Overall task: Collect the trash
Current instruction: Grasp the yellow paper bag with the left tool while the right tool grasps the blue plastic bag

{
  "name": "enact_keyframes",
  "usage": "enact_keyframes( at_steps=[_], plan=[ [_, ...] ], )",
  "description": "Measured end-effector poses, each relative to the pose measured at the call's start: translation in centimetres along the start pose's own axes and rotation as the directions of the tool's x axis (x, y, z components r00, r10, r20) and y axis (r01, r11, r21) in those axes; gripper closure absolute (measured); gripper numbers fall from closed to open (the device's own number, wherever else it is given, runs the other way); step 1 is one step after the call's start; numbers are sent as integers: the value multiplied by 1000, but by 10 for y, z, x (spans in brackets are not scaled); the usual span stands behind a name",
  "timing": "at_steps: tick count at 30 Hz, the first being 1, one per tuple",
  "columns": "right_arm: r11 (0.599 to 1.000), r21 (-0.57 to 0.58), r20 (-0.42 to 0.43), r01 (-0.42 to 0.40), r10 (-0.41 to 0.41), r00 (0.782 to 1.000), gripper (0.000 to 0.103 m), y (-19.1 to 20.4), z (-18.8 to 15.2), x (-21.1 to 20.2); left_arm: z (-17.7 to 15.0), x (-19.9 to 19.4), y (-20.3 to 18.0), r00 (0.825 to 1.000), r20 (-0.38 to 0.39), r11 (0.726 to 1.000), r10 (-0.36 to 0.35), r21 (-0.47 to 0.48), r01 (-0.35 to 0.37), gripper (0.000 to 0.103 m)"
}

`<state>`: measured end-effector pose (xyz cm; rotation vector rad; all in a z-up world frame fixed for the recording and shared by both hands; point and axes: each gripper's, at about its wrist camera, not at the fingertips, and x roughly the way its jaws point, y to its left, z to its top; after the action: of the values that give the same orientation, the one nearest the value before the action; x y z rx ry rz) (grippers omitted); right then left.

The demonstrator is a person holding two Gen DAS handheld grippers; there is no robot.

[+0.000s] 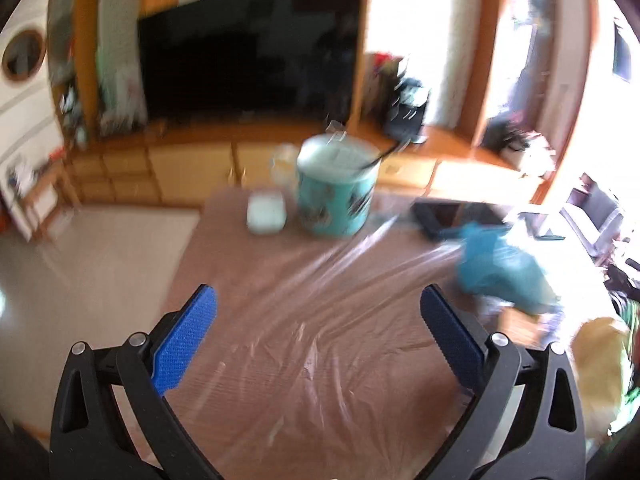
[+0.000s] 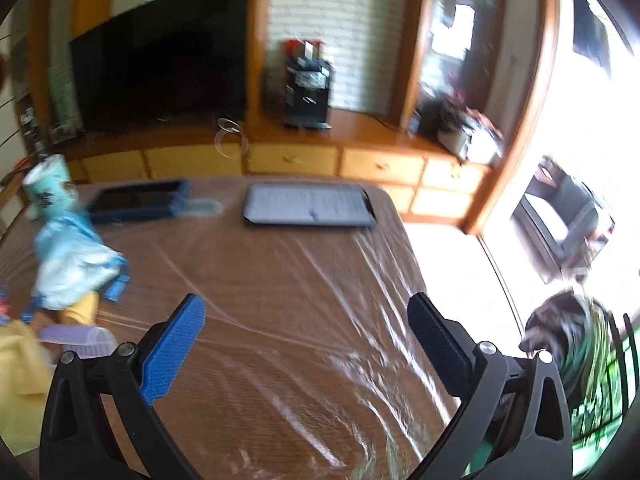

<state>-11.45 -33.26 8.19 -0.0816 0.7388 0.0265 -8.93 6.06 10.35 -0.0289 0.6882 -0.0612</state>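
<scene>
Approach step, by my reading: left gripper point(image 1: 318, 316) and right gripper point(image 2: 306, 324) both spread wide, holding nothing. Crumpled blue trash point(image 1: 500, 264) lies toward the left gripper's right side; next move means reaching over. Plastic-covered brown table point(image 2: 320, 300); TV point(image 1: 248, 52) beyond; frames blurred.

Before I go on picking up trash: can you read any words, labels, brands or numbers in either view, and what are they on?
None can be read.
Teal tub: dark patches on the side, too blurred.
Clipboard sheet: lines of print, too small and blurred.
Black box on the cabinet: pale label, unreadable.
Tablet: screen dark, no text.
</scene>
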Motion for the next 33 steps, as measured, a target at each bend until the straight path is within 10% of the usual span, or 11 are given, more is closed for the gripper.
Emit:
enact_keyframes(
  at_steps=[3,6,17,27,33],
  plan=[
    [985,-76,29,-152,155,988,4,28,26,-12,7,-33,-33,984,6,982,-178,71,177,2],
    [950,-164,-17,-264,265,964,4,68,52,-5,-5,-52,-88,932,-56,914,-358,186,362,1],
    [844,-324,-271,-428,350,897,4,165,67,62,-50,-10,-180,794,-309,777,-524,209,594,2],
    [835,-271,-439,-478,335,834,4,175,47,110,-57,18,-206,772,-380,770,-509,199,606,2],
    [839,-228,-446,-494,361,819,29,171,38,118,-58,9,-206,790,-374,771,-486,243,589,23]
  ],
)
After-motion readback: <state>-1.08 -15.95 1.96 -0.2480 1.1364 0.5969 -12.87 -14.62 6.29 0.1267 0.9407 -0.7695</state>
